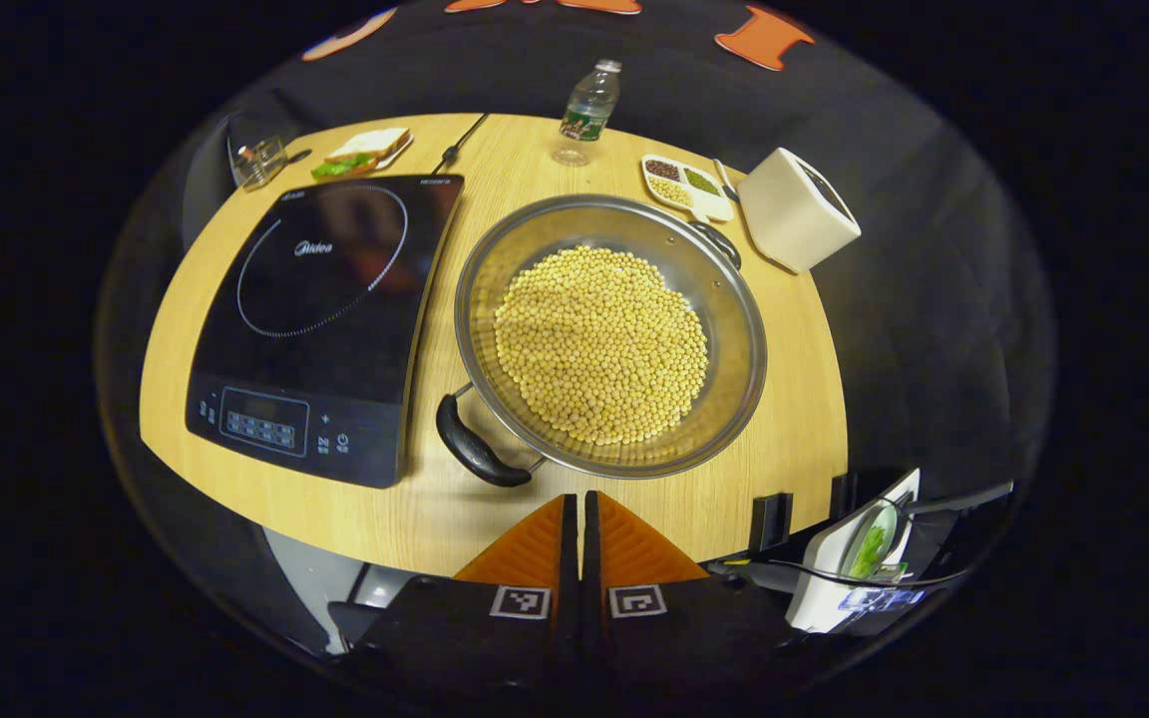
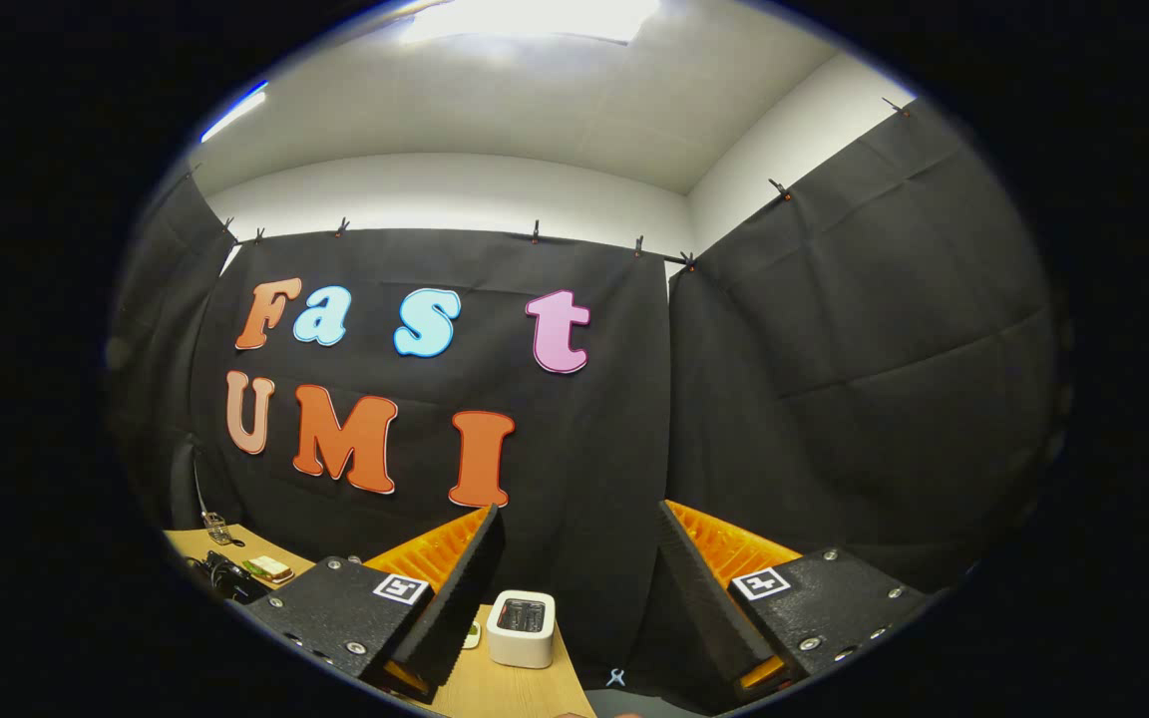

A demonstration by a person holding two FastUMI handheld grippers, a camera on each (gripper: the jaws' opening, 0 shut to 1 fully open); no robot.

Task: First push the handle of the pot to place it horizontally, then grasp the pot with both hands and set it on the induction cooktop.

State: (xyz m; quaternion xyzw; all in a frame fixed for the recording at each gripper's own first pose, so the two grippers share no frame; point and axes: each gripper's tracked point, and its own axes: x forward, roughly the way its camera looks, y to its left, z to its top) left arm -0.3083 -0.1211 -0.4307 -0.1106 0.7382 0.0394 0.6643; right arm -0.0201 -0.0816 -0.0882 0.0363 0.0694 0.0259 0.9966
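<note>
Left gripper (image 1: 575, 504) closed near pot (image 1: 610, 334) — right gripper (image 2: 574, 543) agape

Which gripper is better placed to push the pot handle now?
Left. The left gripper, shut, hovers just short of the pot handle. The right gripper, open, faces the booth wall.

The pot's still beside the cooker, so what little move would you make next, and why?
Probably bring the left gripper, jaws together, forward to the black handle and nudge it sideways. The pot of beans sits on the table right of the cooktop, and its handles lie on a diagonal, not level. The right gripper, jaws apart, points at the wall.
</note>
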